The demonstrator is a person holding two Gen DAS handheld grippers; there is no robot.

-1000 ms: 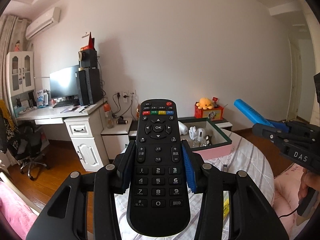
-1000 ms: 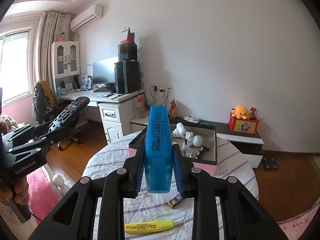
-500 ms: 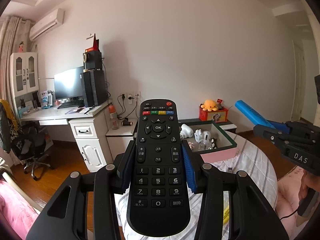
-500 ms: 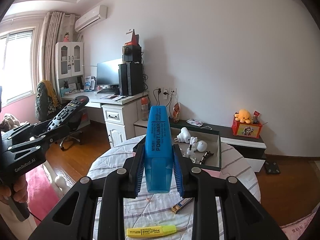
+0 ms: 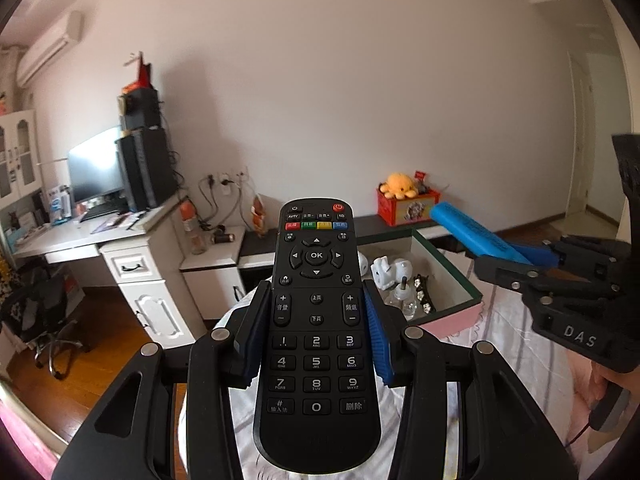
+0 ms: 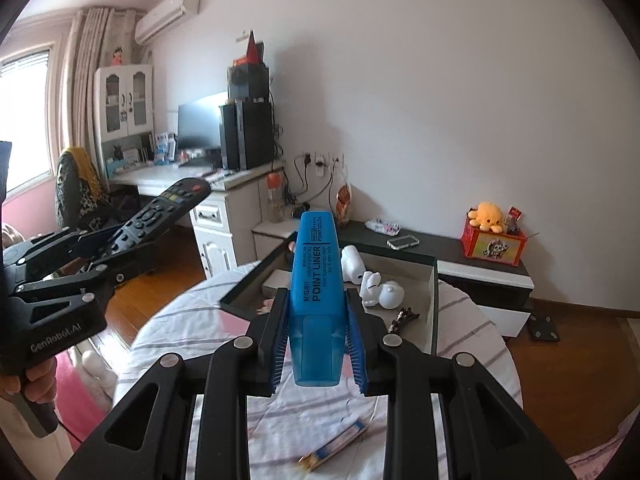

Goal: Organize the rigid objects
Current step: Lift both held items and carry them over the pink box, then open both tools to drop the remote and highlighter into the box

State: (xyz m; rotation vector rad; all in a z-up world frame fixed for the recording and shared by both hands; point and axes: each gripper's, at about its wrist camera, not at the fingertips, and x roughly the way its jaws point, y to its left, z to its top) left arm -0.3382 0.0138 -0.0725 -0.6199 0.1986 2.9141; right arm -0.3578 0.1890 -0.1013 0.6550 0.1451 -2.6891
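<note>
My left gripper (image 5: 316,336) is shut on a black remote control (image 5: 316,320), buttons facing up, held above the near edge of the round table (image 5: 516,344). My right gripper (image 6: 318,332) is shut on a blue highlighter (image 6: 318,292) marked POINT LINER, pointing at an open box (image 6: 430,280) with a dark green rim and pink side. Inside the box lie white figurines (image 6: 378,288), a small bottle (image 5: 402,290) and a dark hair clip (image 6: 404,314). Each gripper shows at the other view's edge: the highlighter (image 5: 476,236) at right, the remote (image 6: 160,212) at left.
The table wears a striped white cloth. A small blue-and-yellow packet (image 6: 334,446) lies near its front. Behind stand a white desk (image 5: 96,240) with a monitor, a low dark cabinet (image 6: 480,264) bearing a red box with an orange plush, an office chair (image 5: 44,320) and wooden floor.
Both grippers have moved forward toward the box, which now looks larger and closer. The yellow highlighter seen on the cloth earlier has dropped out of the right wrist view. Both grips are unchanged.
</note>
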